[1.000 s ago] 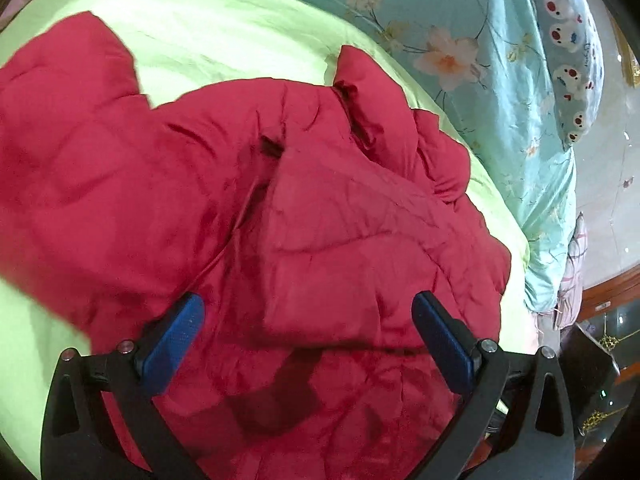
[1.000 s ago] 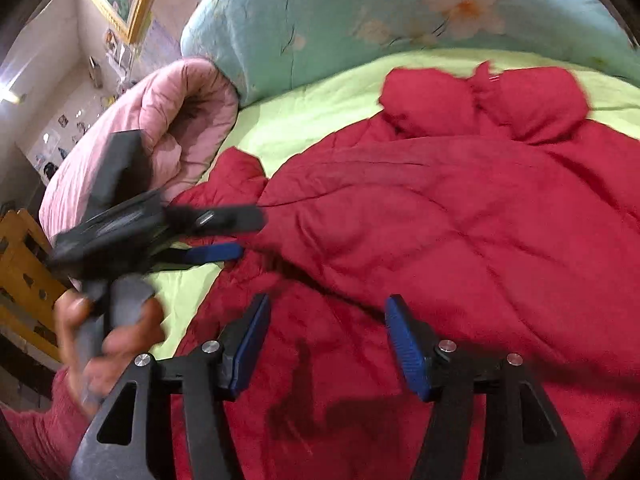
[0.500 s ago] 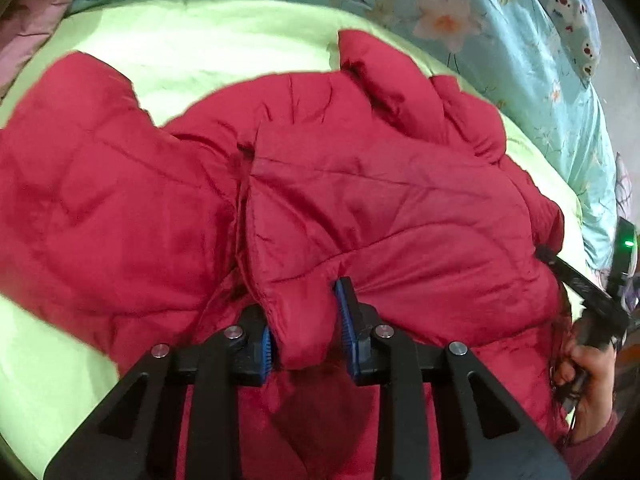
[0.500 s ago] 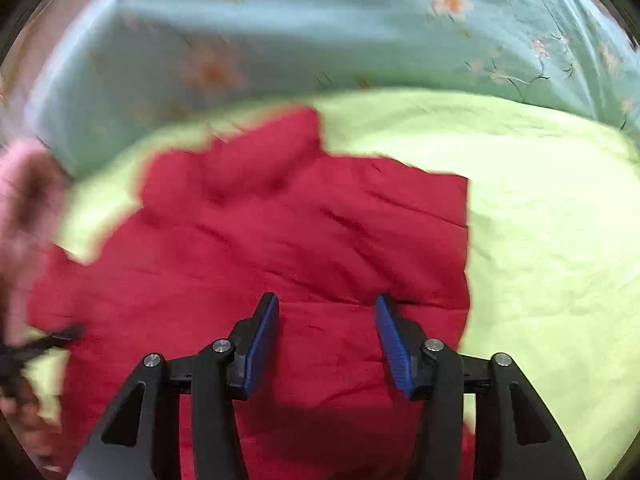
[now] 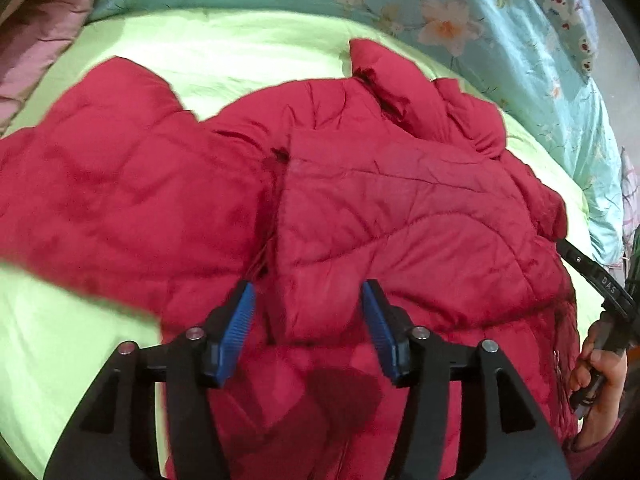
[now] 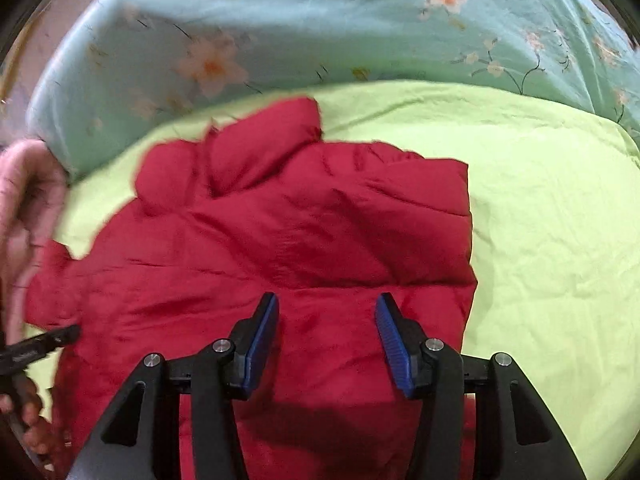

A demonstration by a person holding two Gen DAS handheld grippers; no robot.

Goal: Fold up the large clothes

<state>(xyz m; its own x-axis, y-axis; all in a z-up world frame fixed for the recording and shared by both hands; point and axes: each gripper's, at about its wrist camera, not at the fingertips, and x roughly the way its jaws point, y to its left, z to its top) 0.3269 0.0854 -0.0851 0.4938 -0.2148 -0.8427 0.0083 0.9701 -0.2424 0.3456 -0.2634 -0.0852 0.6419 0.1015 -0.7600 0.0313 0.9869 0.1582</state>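
Note:
A large red quilted jacket (image 5: pixel 380 208) lies spread on a lime green bed sheet (image 5: pixel 224 52). One sleeve is folded across its front, and the other reaches out to the left. My left gripper (image 5: pixel 308 320) is open, its blue pads either side of the folded sleeve's end, with nothing clamped. In the right wrist view the jacket (image 6: pixel 280 240) has a straight folded edge on the right. My right gripper (image 6: pixel 326 334) is open just above the jacket's lower part. The right gripper also shows at the left wrist view's right edge (image 5: pixel 592 276).
A teal floral quilt (image 6: pixel 320 24) is bunched along the far side of the bed. A pink quilt (image 5: pixel 36 32) sits at the far left. The green sheet (image 6: pixel 560 240) lies bare to the right of the jacket. The left hand and gripper (image 6: pixel 28 352) show at the right view's left edge.
My left gripper closed on the folded sleeve half a second ago and has now opened and released it. My right gripper swung right over the jacket and stays open.

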